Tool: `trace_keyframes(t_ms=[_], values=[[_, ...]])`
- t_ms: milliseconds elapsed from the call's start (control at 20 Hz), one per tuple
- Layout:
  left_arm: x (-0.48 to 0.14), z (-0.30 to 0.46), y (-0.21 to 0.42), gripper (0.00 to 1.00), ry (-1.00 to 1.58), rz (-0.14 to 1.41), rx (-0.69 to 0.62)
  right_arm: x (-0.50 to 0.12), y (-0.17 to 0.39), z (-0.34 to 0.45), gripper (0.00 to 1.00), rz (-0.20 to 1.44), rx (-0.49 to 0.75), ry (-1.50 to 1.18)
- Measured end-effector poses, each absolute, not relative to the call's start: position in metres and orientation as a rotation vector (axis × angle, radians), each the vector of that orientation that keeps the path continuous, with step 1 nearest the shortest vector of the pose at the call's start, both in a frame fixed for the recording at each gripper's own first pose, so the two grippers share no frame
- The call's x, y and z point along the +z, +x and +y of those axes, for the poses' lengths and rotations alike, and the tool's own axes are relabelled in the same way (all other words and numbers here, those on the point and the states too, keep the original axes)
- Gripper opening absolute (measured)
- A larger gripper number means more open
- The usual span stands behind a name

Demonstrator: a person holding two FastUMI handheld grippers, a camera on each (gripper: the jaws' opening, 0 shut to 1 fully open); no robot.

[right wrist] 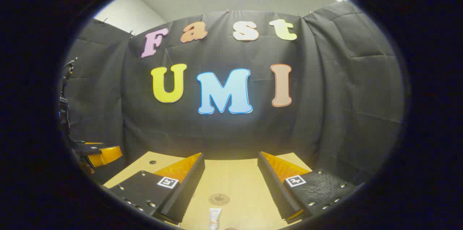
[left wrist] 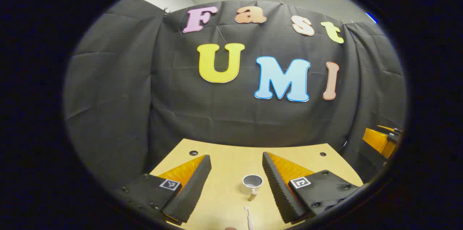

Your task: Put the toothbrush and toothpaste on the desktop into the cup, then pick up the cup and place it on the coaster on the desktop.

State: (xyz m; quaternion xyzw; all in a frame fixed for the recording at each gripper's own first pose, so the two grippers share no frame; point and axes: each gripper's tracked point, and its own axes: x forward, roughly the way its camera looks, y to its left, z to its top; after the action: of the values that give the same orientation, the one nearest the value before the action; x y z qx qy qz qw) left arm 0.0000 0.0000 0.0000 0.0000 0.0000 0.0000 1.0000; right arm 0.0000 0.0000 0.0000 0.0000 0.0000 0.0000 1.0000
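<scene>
Desktop [left wrist: 231, 165] of pale wood fills the lower part of the left gripper view, ending at the black cloth wall at 12 o'clock. The left gripper [left wrist: 237, 161] hangs above it with its two fingers spread wide and nothing between them. In the gap, toward 5 o'clock from the view's middle, a small white cup [left wrist: 252, 183] stands upright on the desktop with its open mouth showing. Just below the cup, touching or nearly touching its base, lies a short tan object [left wrist: 253, 196] too small to identify. Lower still, near 6 o'clock, a white toothbrush [left wrist: 248, 216] lies on the wood, pointing roughly toward the cup and apart from it. At 3 o'clock, by the rim, part of the right gripper [left wrist: 383, 139] shows; I cannot tell from here how its fingers stand.

In the right gripper view the right gripper [right wrist: 231, 161] also hovers over the desktop [right wrist: 235, 179], fingers wide apart and empty. Between them, near 6 o'clock, a round brownish coaster [right wrist: 219, 199] lies flat on the wood. Just below it, close but not touching, lies a white toothpaste tube [right wrist: 215, 217], its length running toward the coaster. At 9 o'clock, part of the left gripper [right wrist: 101, 154] shows beside the cloth.
</scene>
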Motion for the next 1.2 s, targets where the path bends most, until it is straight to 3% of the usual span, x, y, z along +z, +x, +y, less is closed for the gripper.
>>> trace_keyframes(t_ms=[1200], values=[[-0.016, -0.031, -0.008, 0.94, 0.025, 0.050, -0.036, -0.014, -0.007, 0.007, 0.92, 0.048, 0.058, 0.008]])
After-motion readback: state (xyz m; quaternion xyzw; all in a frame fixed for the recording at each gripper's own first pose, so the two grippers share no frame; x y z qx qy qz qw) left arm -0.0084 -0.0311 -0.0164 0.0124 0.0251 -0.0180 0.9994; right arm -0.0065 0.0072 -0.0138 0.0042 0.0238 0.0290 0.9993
